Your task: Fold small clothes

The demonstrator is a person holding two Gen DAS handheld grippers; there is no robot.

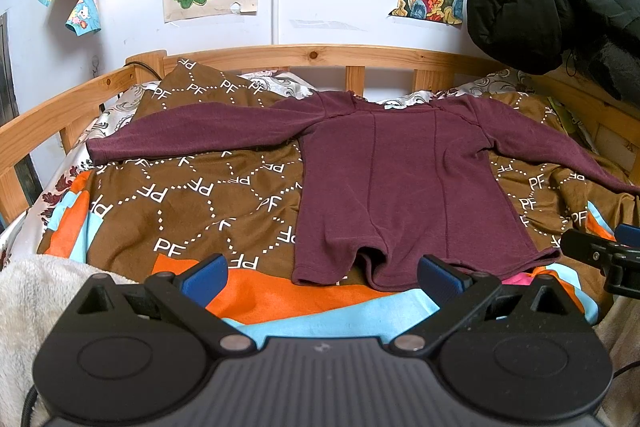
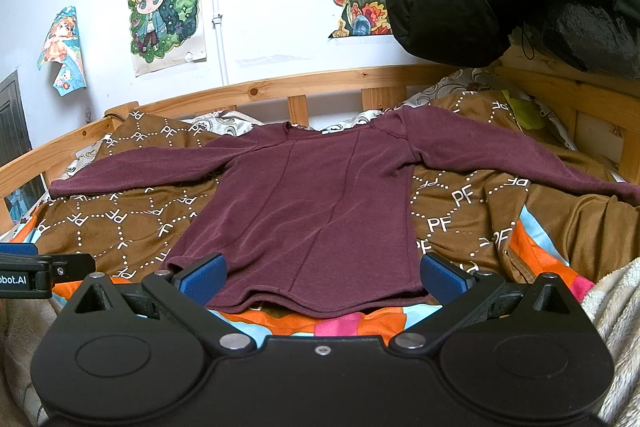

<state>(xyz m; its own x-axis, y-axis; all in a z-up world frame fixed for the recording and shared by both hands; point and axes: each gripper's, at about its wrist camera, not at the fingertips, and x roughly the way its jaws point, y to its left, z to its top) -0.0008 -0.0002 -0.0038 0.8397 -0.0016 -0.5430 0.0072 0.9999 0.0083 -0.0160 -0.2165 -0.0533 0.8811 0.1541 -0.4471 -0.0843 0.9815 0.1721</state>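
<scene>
On the bedspread (image 1: 180, 203), maroon shirt (image 1: 400, 187) lies collar away, sleeves sideways.

Maroon shirt (image 1: 400, 187) flat on bedspread (image 1: 180, 203)

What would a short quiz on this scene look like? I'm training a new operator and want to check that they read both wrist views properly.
1. True or false: the shirt is already folded in half.
2. How do the jaws of the left gripper and the right gripper stand?
A. both open
B. both shut on cloth
C. one open, one shut
3. Fill in: the shirt lies on a brown ____ printed with "PF".

Key:
1. False: it lies flat, both sleeves spread out.
2. A
3. blanket
</scene>
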